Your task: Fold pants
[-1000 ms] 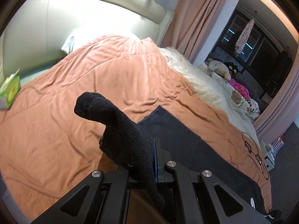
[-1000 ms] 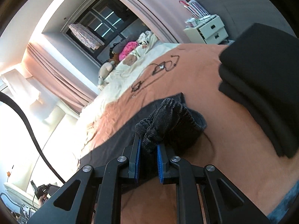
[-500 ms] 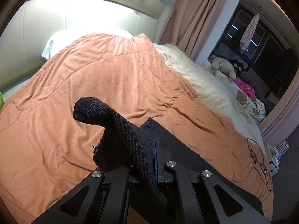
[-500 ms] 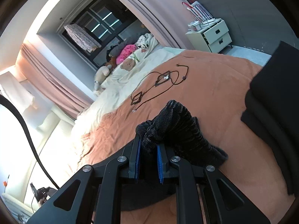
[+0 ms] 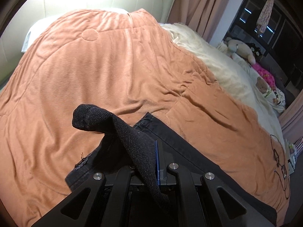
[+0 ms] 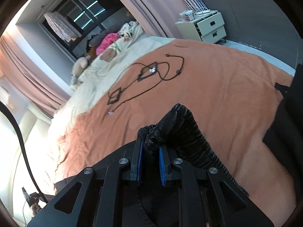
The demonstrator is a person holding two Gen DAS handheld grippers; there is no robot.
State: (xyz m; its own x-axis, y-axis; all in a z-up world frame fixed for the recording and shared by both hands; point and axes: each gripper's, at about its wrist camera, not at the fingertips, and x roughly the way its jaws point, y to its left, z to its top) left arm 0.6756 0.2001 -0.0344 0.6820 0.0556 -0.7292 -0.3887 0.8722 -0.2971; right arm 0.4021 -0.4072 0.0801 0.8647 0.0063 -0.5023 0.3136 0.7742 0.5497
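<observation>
Both grippers pinch the black pants [image 5: 132,147] at frame bottom, the left gripper [image 5: 149,162] clamped on an edge, the right gripper [image 6: 150,151] squeezing a bunched wad, above the orange bedspread [image 5: 113,66].

Pants [image 5: 132,143] — black, coarse woven fleck; in the right wrist view [image 6: 181,128] faint grey streaks. Quilt [image 5: 113,71] terracotta orange, plain. Sheet [image 5: 227,70] cream. Curtains [image 5: 200,5] dusty pink. Gripper pads [image 6: 162,168] blue — cable [image 6: 151,79] black. Nightstand [image 6: 208,28] off-white.
</observation>
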